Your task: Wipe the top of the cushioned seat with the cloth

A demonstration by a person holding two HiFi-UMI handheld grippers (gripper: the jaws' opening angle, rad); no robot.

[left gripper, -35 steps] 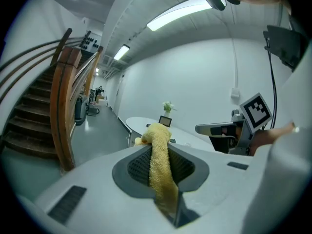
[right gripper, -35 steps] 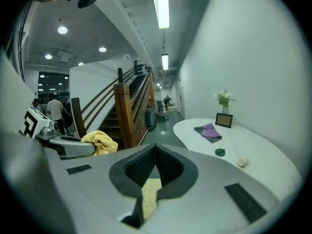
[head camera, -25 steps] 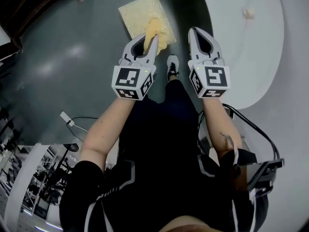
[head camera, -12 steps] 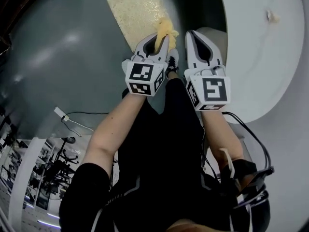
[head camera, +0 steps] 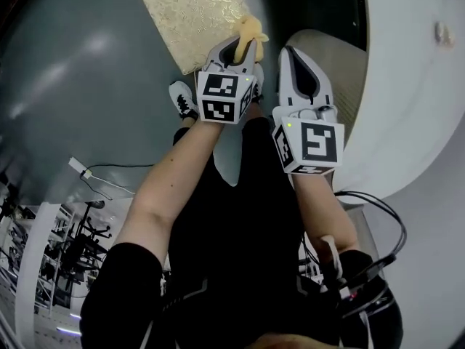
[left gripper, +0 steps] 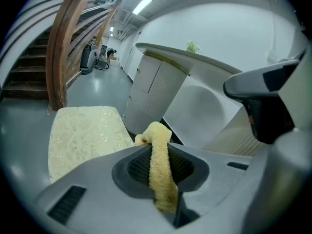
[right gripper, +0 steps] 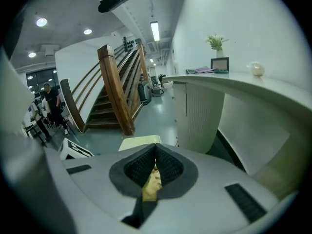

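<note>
The left gripper (head camera: 241, 46) has reached the cushioned seat (head camera: 190, 11), pinching the cloth (head camera: 249, 29) lengthwise along its jaws.

A pale gold, floral-patterned square cushioned seat (head camera: 190, 11) lay flat on the floor at the top centre of the frame, and at its lower right corner a yellow terry cloth (head camera: 249, 30) hung bunched, pinched in the left gripper (head camera: 236, 46).

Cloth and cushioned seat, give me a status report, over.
Left tool shut on yellow cloth. Right tool shut, alongside. Cushioned seat just ahead of cloth, contact unclear. Nothing lying on seat top.
</note>
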